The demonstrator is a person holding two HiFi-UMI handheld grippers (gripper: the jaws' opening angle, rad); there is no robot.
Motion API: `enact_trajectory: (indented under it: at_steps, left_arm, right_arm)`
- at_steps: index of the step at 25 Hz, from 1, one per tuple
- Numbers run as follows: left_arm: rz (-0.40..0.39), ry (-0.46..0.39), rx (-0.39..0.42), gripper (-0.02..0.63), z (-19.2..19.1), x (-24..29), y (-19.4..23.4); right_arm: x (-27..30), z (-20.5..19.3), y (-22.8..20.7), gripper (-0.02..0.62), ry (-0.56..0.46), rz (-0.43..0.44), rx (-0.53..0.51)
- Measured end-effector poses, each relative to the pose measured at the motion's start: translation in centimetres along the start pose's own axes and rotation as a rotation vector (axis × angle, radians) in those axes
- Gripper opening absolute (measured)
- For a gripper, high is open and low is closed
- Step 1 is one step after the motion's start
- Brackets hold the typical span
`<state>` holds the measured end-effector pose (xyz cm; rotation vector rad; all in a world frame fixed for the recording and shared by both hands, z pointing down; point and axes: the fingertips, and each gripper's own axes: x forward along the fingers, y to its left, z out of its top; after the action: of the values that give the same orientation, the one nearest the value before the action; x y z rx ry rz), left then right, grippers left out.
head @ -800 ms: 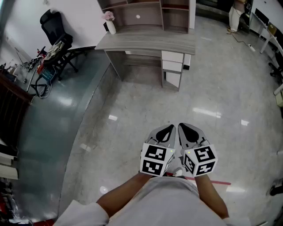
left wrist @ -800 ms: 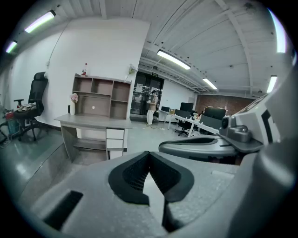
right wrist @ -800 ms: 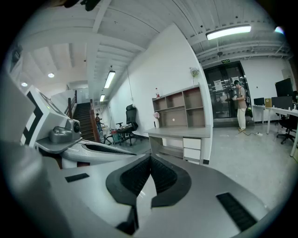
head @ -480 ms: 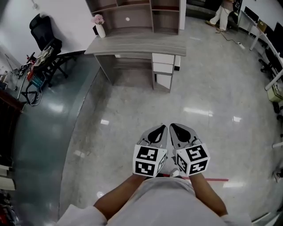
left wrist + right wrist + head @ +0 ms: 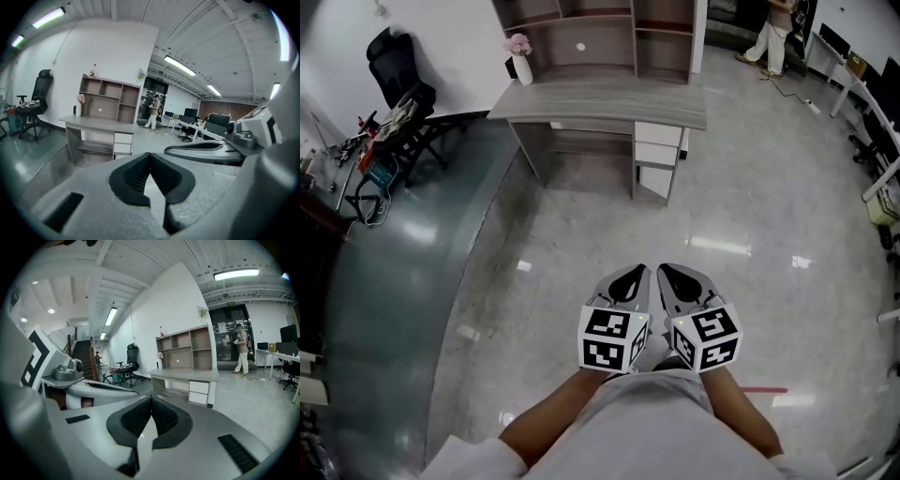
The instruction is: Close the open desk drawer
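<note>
A grey wooden desk [image 5: 600,101] with a shelf unit on top stands far ahead across the floor. Its stack of white drawers [image 5: 658,154] sits under the right end; from here I cannot tell which one stands out. The drawers also show small in the left gripper view [image 5: 123,143] and the right gripper view [image 5: 200,392]. My left gripper [image 5: 636,273] and right gripper [image 5: 667,271] are held side by side close to my body, well short of the desk. Both are shut with nothing between the pads [image 5: 136,174] [image 5: 164,417].
A vase of pink flowers [image 5: 521,58] stands on the desk's left end. A black office chair [image 5: 398,56] and a cluttered rack [image 5: 380,141] are at the left. A person [image 5: 773,37] stands at the back right near white desks [image 5: 862,84]. Red tape [image 5: 764,389] marks the floor.
The view swung a little left and back. Both grippers stay shut and together in front of me. The desk is about as far away as before.
</note>
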<state>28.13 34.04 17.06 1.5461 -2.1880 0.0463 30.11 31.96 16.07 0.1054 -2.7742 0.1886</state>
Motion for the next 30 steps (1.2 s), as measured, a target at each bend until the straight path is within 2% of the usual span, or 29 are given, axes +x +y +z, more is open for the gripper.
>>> enact_trajectory:
  at_steps: [7,14,22,30]
  left_arm:
    - [0.063,0.002,-0.022,0.002,0.0,0.2,4.8]
    - [0.132,0.018,-0.033,0.002,1.4,2.8,9.4]
    - [0.173,0.058,-0.047,0.002,5.1,9.9,13.3]
    - [0.181,0.104,0.008,0.002,8.6,18.0,14.3]
  right_arm:
    - [4.3,0.3,1.5,-0.005,0.005,0.062,-0.010]
    - [10.4,1.8,1.1,-0.005,0.006,0.142,-0.002]
    - [17.0,4.2,-3.7,-0.005,0.035,0.191,0.034]
    - [21.9,6.3,-10.8,-0.005,0.028,0.212,0.084]
